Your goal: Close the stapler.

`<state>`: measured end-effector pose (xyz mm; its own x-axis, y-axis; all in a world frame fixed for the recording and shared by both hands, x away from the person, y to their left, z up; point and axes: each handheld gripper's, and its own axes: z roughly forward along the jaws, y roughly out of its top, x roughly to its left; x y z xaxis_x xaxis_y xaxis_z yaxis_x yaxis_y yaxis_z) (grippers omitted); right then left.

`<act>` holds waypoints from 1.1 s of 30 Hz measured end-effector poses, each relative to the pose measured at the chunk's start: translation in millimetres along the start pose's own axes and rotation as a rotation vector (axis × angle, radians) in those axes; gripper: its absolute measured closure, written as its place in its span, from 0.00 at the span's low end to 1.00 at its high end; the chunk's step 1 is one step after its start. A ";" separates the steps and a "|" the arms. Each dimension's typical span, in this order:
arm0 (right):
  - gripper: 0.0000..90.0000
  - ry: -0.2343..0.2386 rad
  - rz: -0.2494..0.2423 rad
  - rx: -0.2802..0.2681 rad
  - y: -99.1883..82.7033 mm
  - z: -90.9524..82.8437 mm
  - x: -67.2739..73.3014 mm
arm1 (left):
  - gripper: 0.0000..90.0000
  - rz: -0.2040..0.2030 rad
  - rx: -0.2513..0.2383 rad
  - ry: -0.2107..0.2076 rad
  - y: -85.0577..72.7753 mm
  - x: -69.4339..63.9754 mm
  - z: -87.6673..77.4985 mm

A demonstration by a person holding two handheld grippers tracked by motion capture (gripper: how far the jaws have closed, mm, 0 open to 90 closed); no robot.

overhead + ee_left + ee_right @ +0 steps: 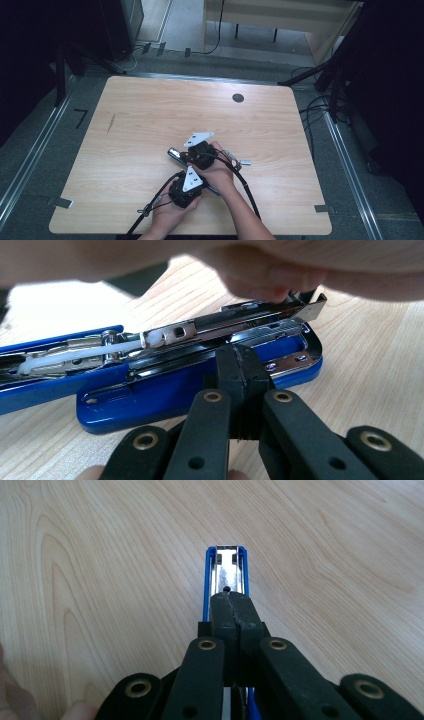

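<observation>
Black tongs with brass-ringed screw holes; grey three-cornered plates on top, black cables trailing; forearms bare.

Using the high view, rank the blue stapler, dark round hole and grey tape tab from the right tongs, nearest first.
1. Blue stapler, at the right tongs.
2. Dark round hole, far side.
3. Grey tape tab, near-left edge.

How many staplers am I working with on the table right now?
1. A blue stapler, opened up with its metal magazine exposed, lies near the table's front centre, between the left gripper and right gripper.
</observation>
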<state>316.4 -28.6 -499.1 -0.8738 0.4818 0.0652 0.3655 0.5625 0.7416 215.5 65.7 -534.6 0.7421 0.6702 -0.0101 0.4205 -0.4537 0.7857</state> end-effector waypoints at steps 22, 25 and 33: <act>1.00 -0.250 0.169 -0.092 -75.1 -111.2 -72.2 | 1.00 -0.013 -0.003 -0.006 0.0 0.7 0.2; 1.00 -0.275 0.201 -0.089 -91.0 -117.6 -80.8 | 1.00 -0.014 -0.003 -0.006 0.0 0.7 0.3; 1.00 -0.307 0.270 -0.045 -126.2 -112.2 -91.2 | 1.00 -0.010 -0.001 -0.006 0.0 0.9 0.1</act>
<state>314.0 -218.9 -523.7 -0.6094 0.7903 0.0640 0.5484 0.3619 0.7539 216.2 66.2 -534.6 0.7412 0.6710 -0.0216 0.4273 -0.4467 0.7861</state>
